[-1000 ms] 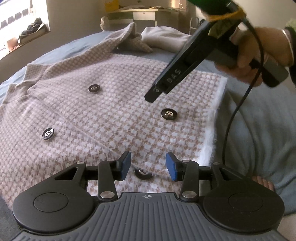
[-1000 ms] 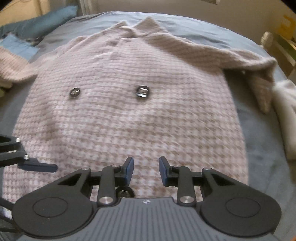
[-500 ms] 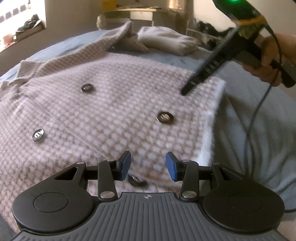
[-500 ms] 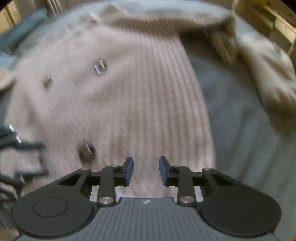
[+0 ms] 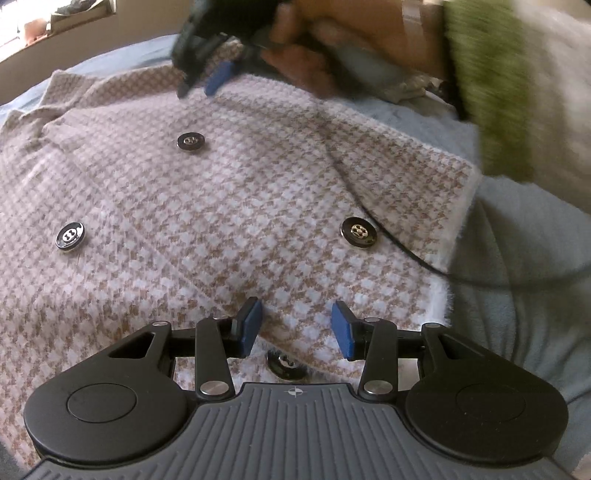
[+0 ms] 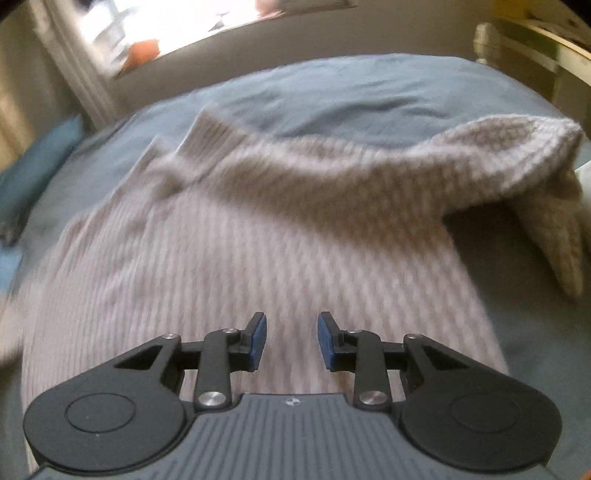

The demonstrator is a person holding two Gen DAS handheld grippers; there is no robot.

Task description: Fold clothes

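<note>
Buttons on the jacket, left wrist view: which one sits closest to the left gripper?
The button half-hidden just behind the left gripper, below the gap between its fingers. The other three lie farther up the jacket, fully in view.

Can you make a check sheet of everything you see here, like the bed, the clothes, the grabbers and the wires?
Surface: blue bed cover, soft and wrinkled.
Job's things: checked jacket spread flat, button side up, black buttons showing; one sleeve humped up at the far right.
Clutter: blue pillow at the bed's left edge.
Grippers: left gripper open above the jacket's lower edge, holding nothing; right gripper open above the jacket, holding nothing.
Cables: black cable trailing across the jacket's right side.
Surroundings: bright window, pale furniture by the bed.
</note>
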